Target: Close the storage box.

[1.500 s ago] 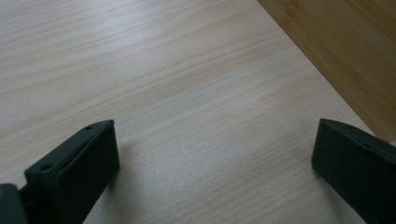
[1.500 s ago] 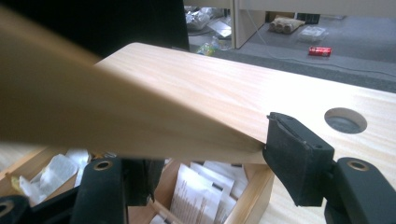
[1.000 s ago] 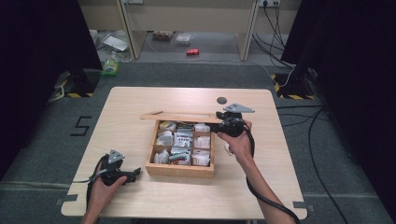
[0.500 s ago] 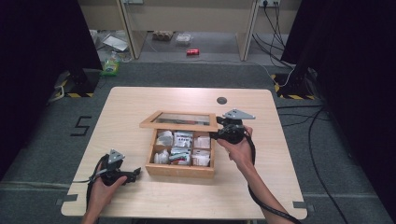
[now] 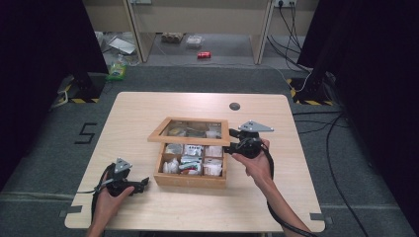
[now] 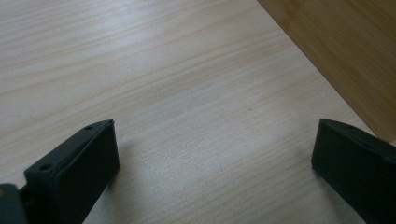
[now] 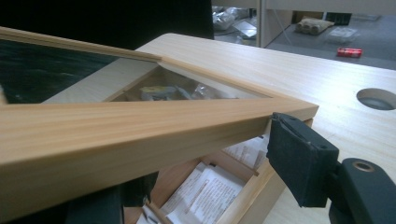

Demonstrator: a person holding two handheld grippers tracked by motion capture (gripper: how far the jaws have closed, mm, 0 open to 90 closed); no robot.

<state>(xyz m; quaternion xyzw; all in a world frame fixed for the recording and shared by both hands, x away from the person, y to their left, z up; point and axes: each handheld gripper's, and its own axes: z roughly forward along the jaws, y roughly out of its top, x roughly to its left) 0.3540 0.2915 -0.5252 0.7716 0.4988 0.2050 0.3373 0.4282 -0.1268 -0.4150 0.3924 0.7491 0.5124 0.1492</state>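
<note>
Near the middle of the light wooden table point(image 5: 148, 113), a shallow wooden box point(image 5: 190, 178) divided into compartments, white packets point(image 5: 192, 149) lying in them; above it, the glass-paned lid point(image 5: 190, 130), hinged along the far side and raised at a low slant, front rail lifted clear of the box's near half. At the lid's right front corner, the right gripper point(image 5: 232, 146), held from the right by the right hand point(image 5: 256, 163), grey three-cornered plate on top; jaws clamped on the lid's frame at that corner. In the right gripper view, the lid's point(image 7: 140, 126) thick wooden rail crossing from lower left to the right, one black jaw pressed against its end at right, the other under the rail at lower left; beneath the rail, the open box with paper packets point(image 7: 205, 186), and beyond, the tabletop with a round cable hole point(image 7: 376, 99). Well apart from the box, near the table's front left corner, the left gripper point(image 5: 141, 182) in the left hand point(image 5: 109, 197), resting low on the table, pointing right toward the box's left wall and just short of it. In the left gripper view, jaws spread wide over bare tabletop point(image 6: 177, 93), nothing between them, with the darker wood of the box point(image 6: 345, 51) at upper right
</note>
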